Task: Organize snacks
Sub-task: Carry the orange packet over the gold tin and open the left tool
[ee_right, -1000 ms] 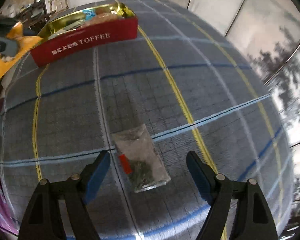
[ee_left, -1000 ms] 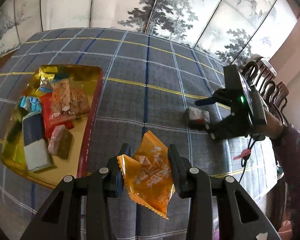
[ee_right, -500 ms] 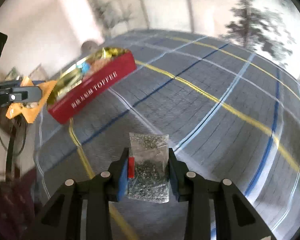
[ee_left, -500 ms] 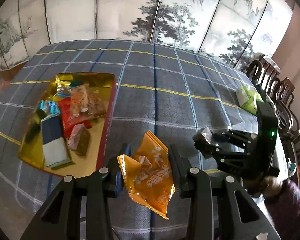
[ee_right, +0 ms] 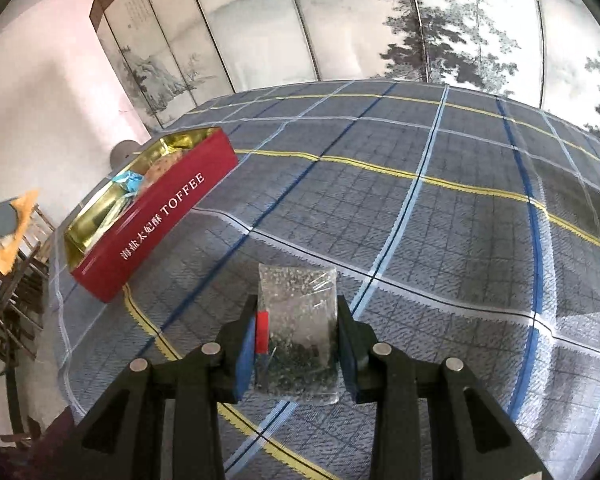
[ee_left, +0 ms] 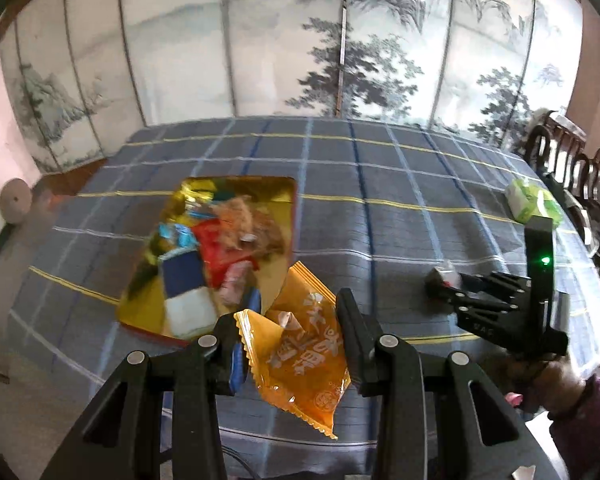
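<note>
In the left wrist view my left gripper (ee_left: pixel 290 320) is shut on an orange snack packet (ee_left: pixel 304 344), held above the table's near edge. Just beyond it sits the open toffee tin (ee_left: pixel 292 208), gold inside, with several wrapped snacks in it. In the right wrist view my right gripper (ee_right: pixel 298 320) is shut on a small clear packet (ee_right: pixel 300 312) of dark bits with a red label, lifted off the cloth. The tin's red wall (ee_right: pixel 160 216) lies up and to the left. My right gripper (ee_left: pixel 456 286) with its clear packet (ee_left: pixel 440 278) also shows at the right.
A blue checked cloth (ee_right: pixel 420 208) covers the table. A green and white packet (ee_left: pixel 528 200) lies near the far right edge. Dark wooden chairs (ee_left: pixel 572 168) stand along the right side. A painted folding screen (ee_left: pixel 340 60) runs behind the table.
My right gripper closed on the clear packet, lifted it off the cloth and rolled toward the tin. My left gripper kept hold of the orange packet and moved closer to the tin.
</note>
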`<state>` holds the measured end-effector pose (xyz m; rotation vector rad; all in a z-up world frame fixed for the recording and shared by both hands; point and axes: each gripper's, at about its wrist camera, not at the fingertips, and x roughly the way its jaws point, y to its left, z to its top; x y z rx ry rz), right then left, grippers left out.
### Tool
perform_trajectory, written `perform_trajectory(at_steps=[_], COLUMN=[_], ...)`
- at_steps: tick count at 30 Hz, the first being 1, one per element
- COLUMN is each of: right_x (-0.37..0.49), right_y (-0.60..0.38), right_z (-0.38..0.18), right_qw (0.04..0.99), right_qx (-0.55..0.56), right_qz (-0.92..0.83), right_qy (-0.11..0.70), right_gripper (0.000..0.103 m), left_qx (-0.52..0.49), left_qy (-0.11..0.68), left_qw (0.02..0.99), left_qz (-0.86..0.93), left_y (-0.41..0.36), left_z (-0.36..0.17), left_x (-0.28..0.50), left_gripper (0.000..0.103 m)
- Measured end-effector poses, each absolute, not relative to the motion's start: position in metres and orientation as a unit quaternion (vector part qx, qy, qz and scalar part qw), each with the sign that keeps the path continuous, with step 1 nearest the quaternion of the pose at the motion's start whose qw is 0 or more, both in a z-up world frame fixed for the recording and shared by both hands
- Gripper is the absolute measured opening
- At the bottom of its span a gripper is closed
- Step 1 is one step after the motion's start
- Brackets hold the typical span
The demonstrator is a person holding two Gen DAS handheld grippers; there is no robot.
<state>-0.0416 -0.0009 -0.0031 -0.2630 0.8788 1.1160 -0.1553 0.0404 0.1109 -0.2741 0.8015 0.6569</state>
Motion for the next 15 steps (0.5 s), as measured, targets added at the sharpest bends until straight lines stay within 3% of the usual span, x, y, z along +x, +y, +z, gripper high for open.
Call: perform_trajectory(at_steps=[15], right_x=[-0.047], right_y=[0.003], right_z=[-0.005], right_qw=[0.768], right_qx=[-0.156], right_qz=[0.478], right_qy=[0.396], right_gripper=[0.035], left_qx=[-0.105], left_qy=[0.346], left_qw=[0.847], left_qz=[0.391], left_y=[0.068], left_z=[0.114], left_x=[-0.194], left_gripper=[0.035])
